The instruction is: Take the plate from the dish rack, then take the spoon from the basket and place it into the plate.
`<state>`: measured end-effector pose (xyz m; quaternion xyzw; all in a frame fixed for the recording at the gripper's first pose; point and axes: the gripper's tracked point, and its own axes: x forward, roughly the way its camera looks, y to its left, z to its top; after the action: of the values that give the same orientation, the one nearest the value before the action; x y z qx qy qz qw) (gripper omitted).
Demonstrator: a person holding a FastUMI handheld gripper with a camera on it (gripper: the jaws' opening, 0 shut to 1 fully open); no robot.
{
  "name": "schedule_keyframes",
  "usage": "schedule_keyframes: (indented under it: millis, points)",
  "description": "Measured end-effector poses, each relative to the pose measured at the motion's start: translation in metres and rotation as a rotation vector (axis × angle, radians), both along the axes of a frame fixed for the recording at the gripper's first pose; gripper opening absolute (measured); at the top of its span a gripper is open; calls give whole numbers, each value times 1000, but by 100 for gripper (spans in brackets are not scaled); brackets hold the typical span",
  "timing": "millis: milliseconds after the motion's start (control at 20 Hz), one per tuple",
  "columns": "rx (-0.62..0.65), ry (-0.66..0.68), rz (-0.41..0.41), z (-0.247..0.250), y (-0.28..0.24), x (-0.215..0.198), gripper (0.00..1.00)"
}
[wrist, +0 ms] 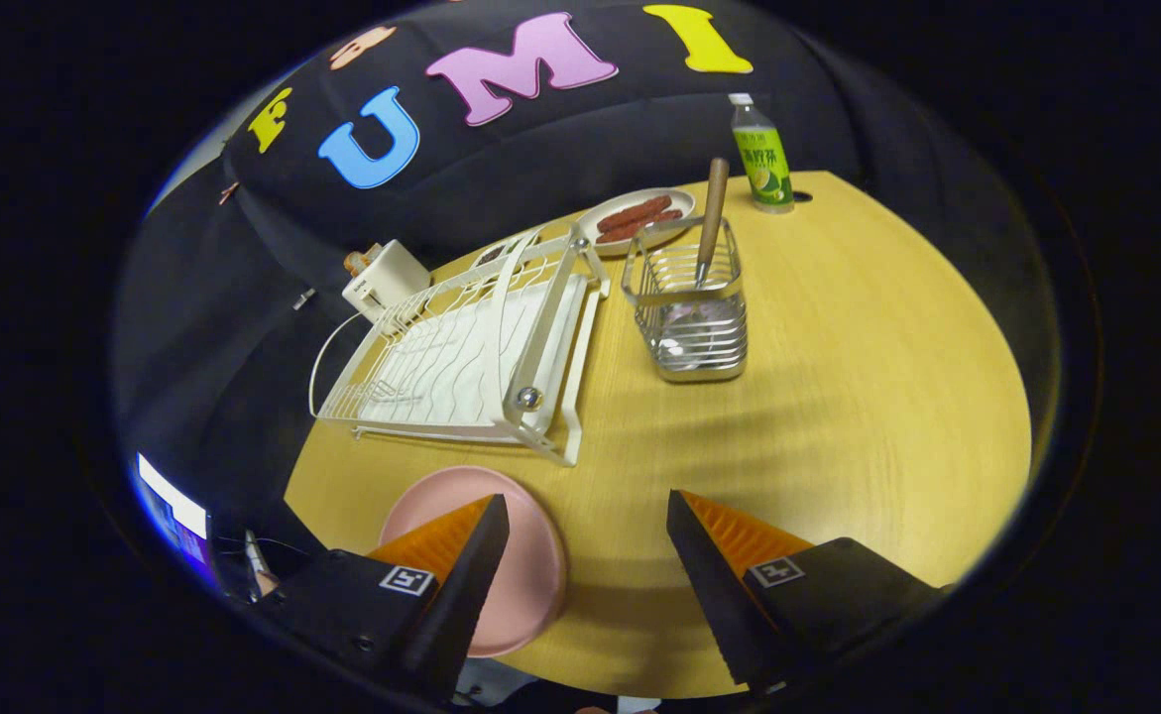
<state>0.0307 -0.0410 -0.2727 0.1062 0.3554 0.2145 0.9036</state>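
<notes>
One plate, pink, lies flat on the worktop just before the dish rack, under the left finger, so step one looks done. Hand-held gripper spread wide, holding nothing, aimed toward the wire basket beyond, where the spoon stands upright, handle up for grasping.

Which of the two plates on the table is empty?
The pink plate, lying by the gripper's open fingers in front of the dish rack. The white plate behind the basket holds sausages.
</notes>
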Motion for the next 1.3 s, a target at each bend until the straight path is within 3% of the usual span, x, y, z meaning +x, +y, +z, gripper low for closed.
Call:
schedule_keyframes:
  millis: [400, 650, 1000, 1300]
  points:
    - [-125, -365, -100, 75, -49, 69, 98]
    - [-142, -448, -101, 95, -45, 123, 98]
    - [-111, -403, -187, 92, -46, 210, 98]
    - [-107, -280, -192, 48, -43, 244, 98]
